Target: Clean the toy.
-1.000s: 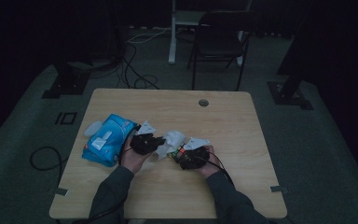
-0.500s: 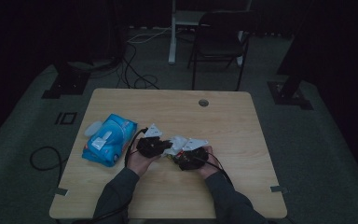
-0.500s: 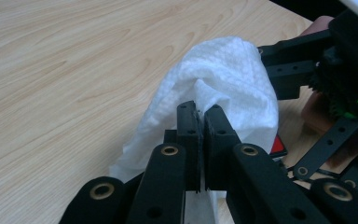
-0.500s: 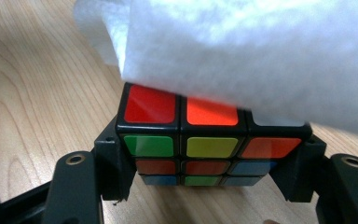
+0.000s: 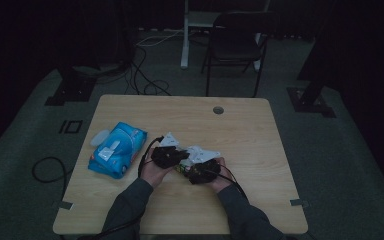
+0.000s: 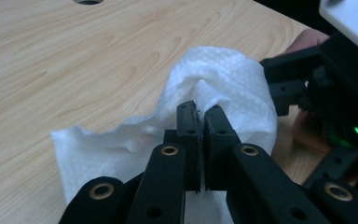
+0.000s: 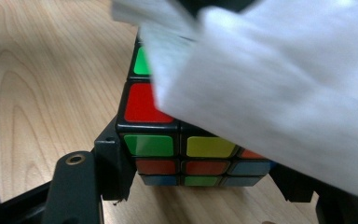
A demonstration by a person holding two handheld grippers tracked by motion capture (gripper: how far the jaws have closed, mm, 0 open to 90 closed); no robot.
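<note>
The right gripper (image 5: pixel 200 169) had its jaws clamped on the puzzle cube (image 7: pixel 168 140), one jaw on each flank, holding it just above the bench (image 5: pixel 250 130). The left gripper (image 6: pixel 198 116) had its jaws pressed together on a pinch of white wipe (image 6: pixel 223 79), and that wipe draped right over the cube's top and far side. So the whole thing turned on this: the wipe sat directly on the cube, left jaws coming in from the cube's left, right jaws gripping from below and behind. In the high view the two grippers were almost nose to nose near the middle of the bench, left gripper (image 5: pixel 166 155) a touch farther from the person. My read: any rubbing stroke had to run across the covered face, and the right gripper's own jaws on the flanks were the things likeliest to snag the cloth. The blue wipes pack (image 5: pixel 117 149) lay well clear to the left, no obstacle. The bench's cable hole (image 5: pixel 218 110) was far off too.
</note>
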